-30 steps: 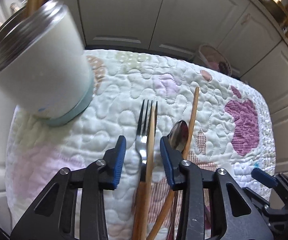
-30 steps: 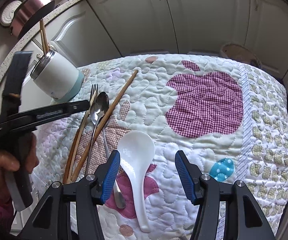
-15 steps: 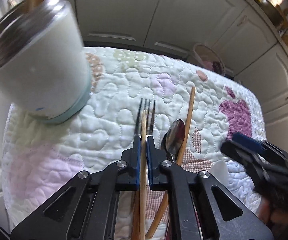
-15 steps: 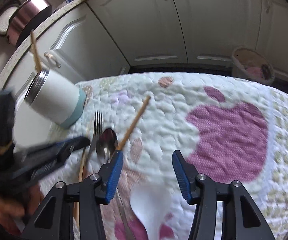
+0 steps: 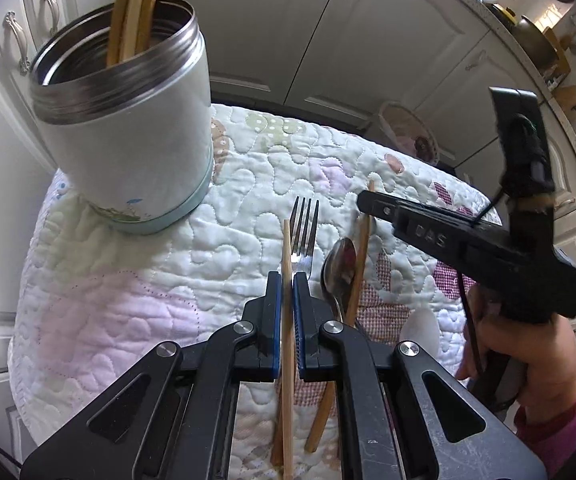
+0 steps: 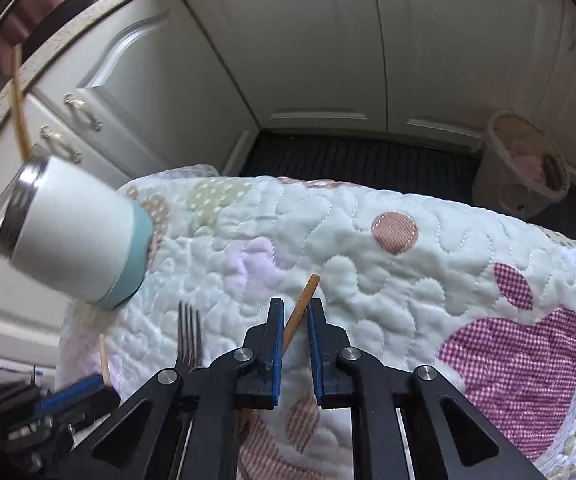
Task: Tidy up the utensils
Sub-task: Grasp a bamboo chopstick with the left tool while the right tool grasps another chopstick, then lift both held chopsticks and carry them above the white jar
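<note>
left gripper (image 5: 287,284): we pinch one chopstick (image 5: 287,320), jaws tight on it.
right gripper (image 6: 293,328): jaws narrow around second chopstick (image 6: 301,309), contact unclear.
jar (image 5: 128,128): far left on quilt (image 5: 108,300).
tip: we lift level, then drop tips into jar.
fork (image 5: 304,232): near, untouched.

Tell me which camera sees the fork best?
The left wrist view. There the fork lies on the quilt with its tines and neck clear, just right of the chopstick in the left gripper. The right wrist view shows only its tines; the gripper's frame hides the rest.
</note>
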